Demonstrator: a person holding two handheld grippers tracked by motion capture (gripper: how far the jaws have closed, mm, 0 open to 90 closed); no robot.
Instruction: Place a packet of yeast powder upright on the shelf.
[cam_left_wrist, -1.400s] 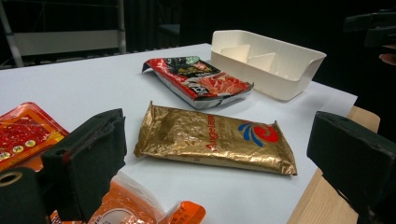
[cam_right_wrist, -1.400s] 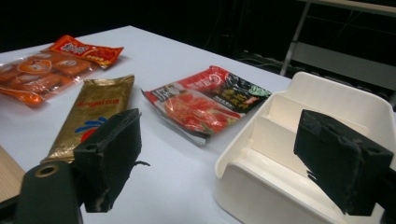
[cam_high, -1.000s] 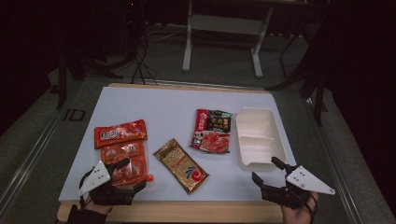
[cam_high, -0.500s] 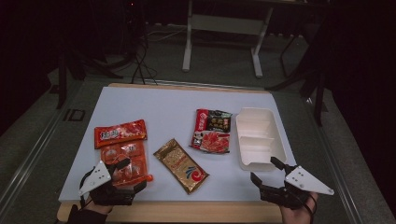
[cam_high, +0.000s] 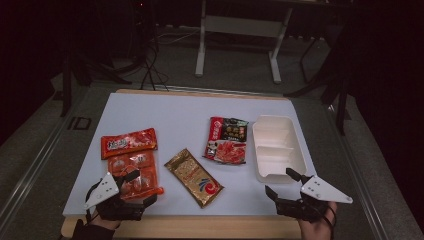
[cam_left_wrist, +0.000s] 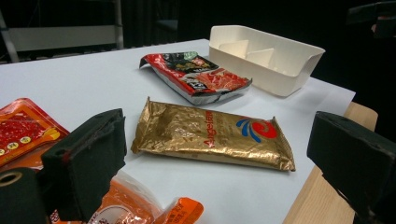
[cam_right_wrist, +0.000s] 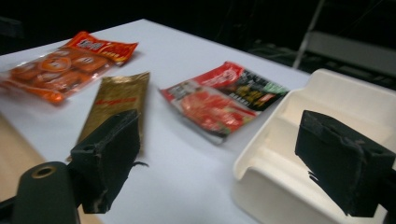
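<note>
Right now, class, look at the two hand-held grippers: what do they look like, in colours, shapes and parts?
Both are black. The left gripper and the right gripper each carry a pale grey three-cornered plate with small holes on top. In the gripper views each has two thick, blocky black jaws with worn, scuffed edges. The left arm wears a dark sleeve. A thin black cable loops beside the right hand.

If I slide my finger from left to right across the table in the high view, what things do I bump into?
Orange snack packet → gold packet → red and black packet → white tray.
</note>
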